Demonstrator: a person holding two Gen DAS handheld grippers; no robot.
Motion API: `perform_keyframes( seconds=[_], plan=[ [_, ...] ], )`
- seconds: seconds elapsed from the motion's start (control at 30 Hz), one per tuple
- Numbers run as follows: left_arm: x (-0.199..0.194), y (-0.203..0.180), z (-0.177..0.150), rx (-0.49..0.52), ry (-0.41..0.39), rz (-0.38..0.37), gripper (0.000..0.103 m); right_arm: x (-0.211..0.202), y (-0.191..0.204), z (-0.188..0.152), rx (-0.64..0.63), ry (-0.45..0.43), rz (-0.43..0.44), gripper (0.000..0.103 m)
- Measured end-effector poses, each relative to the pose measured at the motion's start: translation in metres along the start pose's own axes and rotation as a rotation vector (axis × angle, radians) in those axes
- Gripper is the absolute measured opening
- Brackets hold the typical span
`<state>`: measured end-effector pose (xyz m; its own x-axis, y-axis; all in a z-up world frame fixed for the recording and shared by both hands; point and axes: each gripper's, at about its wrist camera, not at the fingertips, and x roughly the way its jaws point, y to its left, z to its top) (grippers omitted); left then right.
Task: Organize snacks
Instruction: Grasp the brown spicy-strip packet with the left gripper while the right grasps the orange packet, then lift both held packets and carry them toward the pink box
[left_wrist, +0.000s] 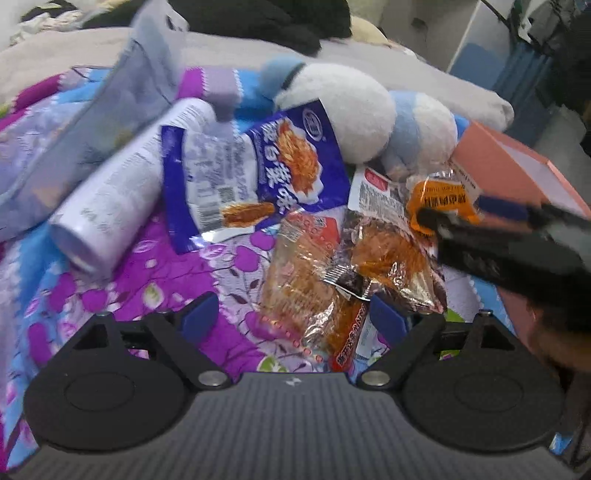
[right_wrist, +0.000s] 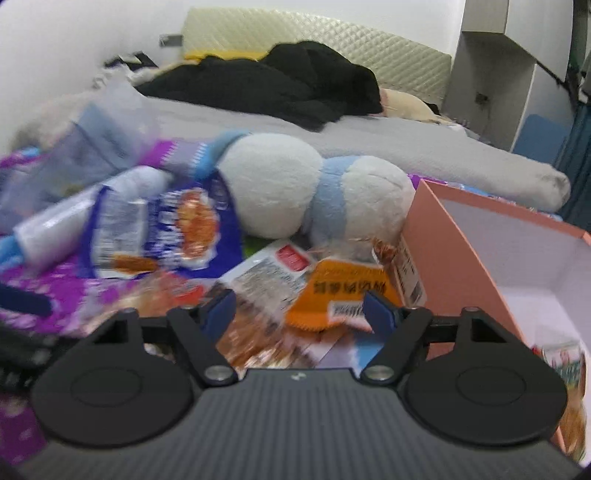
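Note:
Snack packets lie heaped on a purple flowered quilt (left_wrist: 177, 273). My left gripper (left_wrist: 293, 318) is open low over them, and a clear packet of orange-brown snacks (left_wrist: 306, 288) lies between its fingers, nearer the right pad. My right gripper (right_wrist: 300, 312) is open around a small orange packet (right_wrist: 343, 291) without clearly pressing it. In the left wrist view the right gripper (left_wrist: 461, 218) reaches in from the right at the orange packet (left_wrist: 439, 199). A blue snack bag (left_wrist: 280, 166) and a white-labelled packet (left_wrist: 380, 195) lie behind.
A pink open box (right_wrist: 480, 240) stands at the right with one packet (right_wrist: 565, 365) inside. A white and blue plush toy (left_wrist: 351, 110) lies behind the heap. A white can (left_wrist: 122, 184) lies on its side at the left, beside a clear plastic bag (left_wrist: 110, 110).

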<state>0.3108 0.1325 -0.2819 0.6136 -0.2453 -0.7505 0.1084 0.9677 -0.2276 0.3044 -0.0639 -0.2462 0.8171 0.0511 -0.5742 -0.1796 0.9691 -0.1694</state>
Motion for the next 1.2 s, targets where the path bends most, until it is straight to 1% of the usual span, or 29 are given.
perform_keyframes(
  seconds=[0.03, 0.1, 0.13, 0.2, 0.4, 0.47, 0.5, 0.6, 0.67, 0.73, 0.87, 1.07, 1.2],
  plan=[
    [0.005, 0.000, 0.001, 0.010, 0.008, -0.001, 0.091, 0.008, 0.001, 0.002, -0.025, -0.003, -0.030, 0.076],
    [0.017, -0.003, 0.002, 0.039, 0.036, 0.002, 0.089, 0.020, 0.007, 0.005, -0.118, -0.033, -0.108, 0.076],
    [0.021, -0.004, 0.003, 0.056, 0.042, 0.003, 0.087, 0.026, 0.008, 0.007, -0.139, -0.035, -0.118, 0.076],
    [0.027, -0.007, 0.005, 0.091, 0.050, 0.002, 0.087, 0.034, 0.008, 0.011, -0.161, -0.030, -0.134, 0.076],
    [0.034, -0.010, 0.012, 0.106, 0.083, 0.001, 0.080, 0.062, 0.008, 0.017, -0.208, 0.043, -0.167, 0.076],
    [0.034, -0.012, 0.013, 0.115, 0.093, -0.005, 0.071, 0.070, 0.007, 0.017, -0.226, 0.078, -0.173, 0.076],
    [0.034, -0.012, 0.013, 0.110, 0.101, -0.018, 0.069, 0.075, 0.006, 0.016, -0.227, 0.102, -0.164, 0.076],
    [0.033, -0.012, 0.013, 0.092, 0.105, -0.014, 0.064, 0.078, 0.010, 0.011, -0.264, 0.112, -0.167, 0.077],
    [0.031, -0.011, 0.014, 0.066, 0.104, -0.013, 0.052, 0.078, 0.009, 0.011, -0.262, 0.113, -0.163, 0.072],
    [0.029, -0.009, 0.014, 0.038, 0.103, -0.014, 0.046, 0.076, 0.008, 0.013, -0.263, 0.113, -0.161, 0.068],
    [0.023, -0.006, 0.013, -0.025, 0.095, -0.018, 0.035, 0.070, 0.004, 0.017, -0.233, 0.123, -0.133, 0.067],
    [0.012, -0.005, 0.005, -0.109, 0.065, -0.010, 0.026, 0.053, 0.006, 0.017, -0.234, 0.090, -0.106, 0.066],
    [-0.001, -0.005, -0.004, -0.168, 0.031, 0.008, 0.023, 0.038, 0.003, 0.015, -0.214, 0.079, -0.081, 0.066]
  ],
)
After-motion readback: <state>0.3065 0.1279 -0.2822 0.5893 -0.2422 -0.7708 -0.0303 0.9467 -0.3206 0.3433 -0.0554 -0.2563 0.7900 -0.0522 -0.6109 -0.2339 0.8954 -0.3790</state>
